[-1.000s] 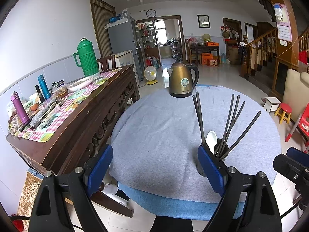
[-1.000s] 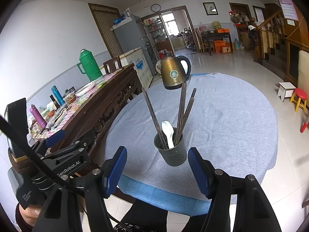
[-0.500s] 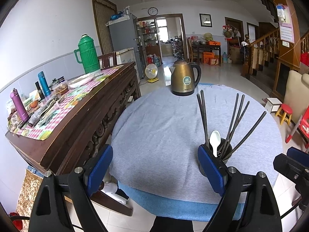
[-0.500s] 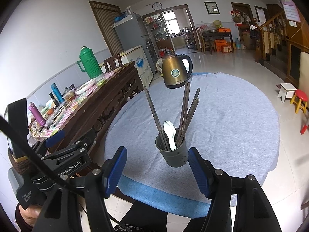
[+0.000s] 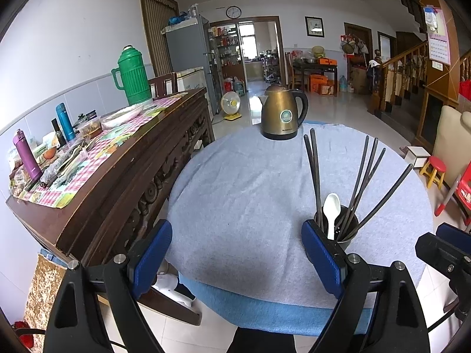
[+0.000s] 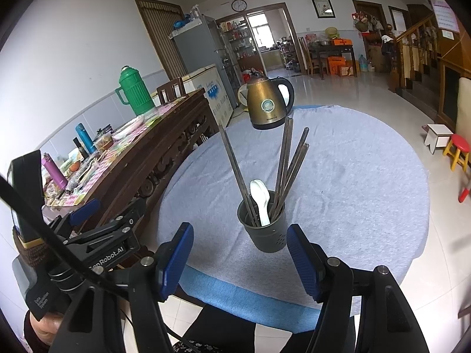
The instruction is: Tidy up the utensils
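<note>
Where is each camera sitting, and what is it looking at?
Left wrist: rides the left gripper, facing across the round table toward the kettle; its open blue fingers show.
Right wrist: rides the right gripper, facing the utensil cup; the left gripper and a hand show.
Both share the cup, chopsticks, white spoon and kettle.

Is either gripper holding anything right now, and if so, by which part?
Nothing is held. The left gripper and right gripper are both open and empty; the chopsticks and spoon stand in the utensil holder.
</note>
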Tool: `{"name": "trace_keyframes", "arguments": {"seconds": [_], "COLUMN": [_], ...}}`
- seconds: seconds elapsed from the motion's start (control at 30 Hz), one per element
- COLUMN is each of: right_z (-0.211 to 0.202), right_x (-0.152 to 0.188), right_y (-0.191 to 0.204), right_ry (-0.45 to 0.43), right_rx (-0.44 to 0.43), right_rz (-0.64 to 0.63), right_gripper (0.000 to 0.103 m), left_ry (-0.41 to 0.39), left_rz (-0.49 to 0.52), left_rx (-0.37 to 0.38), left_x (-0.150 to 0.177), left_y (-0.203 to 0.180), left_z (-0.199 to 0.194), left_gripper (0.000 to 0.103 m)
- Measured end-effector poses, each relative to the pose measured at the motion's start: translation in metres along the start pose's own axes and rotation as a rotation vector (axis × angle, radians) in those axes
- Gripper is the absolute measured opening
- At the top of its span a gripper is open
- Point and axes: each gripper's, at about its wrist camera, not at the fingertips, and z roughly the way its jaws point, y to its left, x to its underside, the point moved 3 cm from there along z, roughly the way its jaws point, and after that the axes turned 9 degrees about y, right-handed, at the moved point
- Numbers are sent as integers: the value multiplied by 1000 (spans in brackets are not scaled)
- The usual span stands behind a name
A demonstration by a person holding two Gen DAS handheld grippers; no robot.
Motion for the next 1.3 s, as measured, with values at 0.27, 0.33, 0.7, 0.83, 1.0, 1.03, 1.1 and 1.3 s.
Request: {"name": "trace_keyframes", "arguments": {"seconds": [0.27,0.33,0.7,0.83,1.0,1.03,1.1,1.3], "right_z": [7,10,22,24,24,24,25,29], "right_x": [-1,-2,-3,-3,-4,-4,-4,-6], "right_y": [1,0,-4,-6,-7,-7,-7,-10], "right_ry": [10,14,33,33,34,35,35,34], "right_rx": [3,3,1,0,0,0,-1,3], "right_rz": [-2,-1,10,14,15,15,17,17], "right_gripper": [69,69,69,69,69,69,69,69], "left_ry": [17,23,55,59,64,66,70,77], "left_rz": [-5,-5,0,2,1,1,4,9], "left_rx": [2,2,2,1,1,1,3,6], "left_x": [1,2,2,2,2,2,2,1], "left_y": [1,1,-1,-1,-1,-1,-2,-4], "left_z": [8,11,27,30,33,34,35,39], "left_gripper": [90,90,90,90,90,90,90,90]}}
